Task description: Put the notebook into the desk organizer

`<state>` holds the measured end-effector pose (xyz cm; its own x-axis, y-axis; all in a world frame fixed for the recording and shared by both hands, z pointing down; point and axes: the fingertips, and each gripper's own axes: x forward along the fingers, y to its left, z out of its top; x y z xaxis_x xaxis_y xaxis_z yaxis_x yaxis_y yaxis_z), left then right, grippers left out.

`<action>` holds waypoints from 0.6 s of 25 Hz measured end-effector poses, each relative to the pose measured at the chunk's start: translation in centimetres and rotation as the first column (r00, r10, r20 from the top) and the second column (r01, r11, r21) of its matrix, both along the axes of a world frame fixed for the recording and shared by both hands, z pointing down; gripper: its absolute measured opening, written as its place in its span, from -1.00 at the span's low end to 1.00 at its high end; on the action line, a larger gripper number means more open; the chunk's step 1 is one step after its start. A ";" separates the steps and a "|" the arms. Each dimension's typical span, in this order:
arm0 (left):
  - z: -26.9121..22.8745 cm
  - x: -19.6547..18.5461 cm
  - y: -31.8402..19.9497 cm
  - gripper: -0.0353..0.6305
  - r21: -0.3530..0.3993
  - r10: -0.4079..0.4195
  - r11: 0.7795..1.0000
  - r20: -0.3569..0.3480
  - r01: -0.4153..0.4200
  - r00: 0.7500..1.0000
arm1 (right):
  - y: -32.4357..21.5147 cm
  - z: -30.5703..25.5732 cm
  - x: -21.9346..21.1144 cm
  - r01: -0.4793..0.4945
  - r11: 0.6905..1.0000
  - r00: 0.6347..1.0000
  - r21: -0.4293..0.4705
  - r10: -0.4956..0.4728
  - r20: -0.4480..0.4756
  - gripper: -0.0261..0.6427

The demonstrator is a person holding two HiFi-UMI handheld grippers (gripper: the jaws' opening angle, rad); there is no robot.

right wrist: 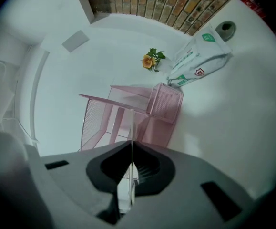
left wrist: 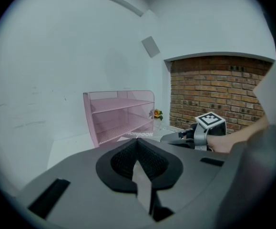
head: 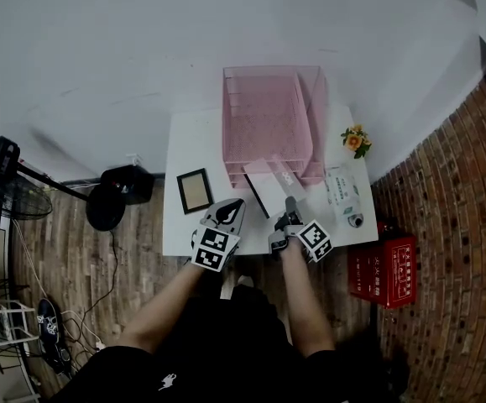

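One edge of the notebook (head: 266,193) is clamped in the closed jaws of the right gripper (head: 288,217), its long axis aimed at the desk organizer (head: 315,124) just ahead by the far edge of the surface (head: 194,141), while the left gripper (head: 226,213) is seen shut and empty.

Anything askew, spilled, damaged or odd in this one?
Nothing looks spilled or damaged. The notebook lies at a slant in front of the pink organizer, but the right gripper is shut on its edge, so the slant fits the task.
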<state>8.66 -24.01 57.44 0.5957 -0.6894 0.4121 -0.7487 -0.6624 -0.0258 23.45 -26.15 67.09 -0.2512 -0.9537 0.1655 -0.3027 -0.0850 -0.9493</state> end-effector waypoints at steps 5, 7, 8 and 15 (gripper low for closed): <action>1.1 0.0 -1.1 -0.89 -0.028 0.000 1.000 0.004 0.000 1.000 | -0.5 0.4 -0.1 -0.058 0.998 0.998 -0.003 0.058 0.035 -0.89; 1.5 -0.1 -1.5 -0.89 -0.040 0.004 0.999 0.006 -0.003 1.000 | -0.6 0.6 -0.2 -0.076 0.997 0.996 -0.015 0.077 0.043 -0.89; 1.7 -0.2 -1.7 -0.89 -0.044 0.004 0.999 0.008 -0.004 1.000 | -0.6 0.7 -0.2 -0.084 0.996 0.995 -0.020 0.085 0.047 -0.89; 2.0 -0.6 -3.0 -0.89 -0.048 0.007 0.999 0.012 -0.006 1.000 | -1.6 1.2 -0.9 -0.134 0.990 0.987 -0.037 0.137 0.080 -0.89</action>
<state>8.04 -26.98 59.48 0.5947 -0.6649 0.4519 -0.7443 -0.6678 -0.0030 22.58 -27.75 68.31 -0.1339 -0.9745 0.1800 -0.2076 -0.1500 -0.9666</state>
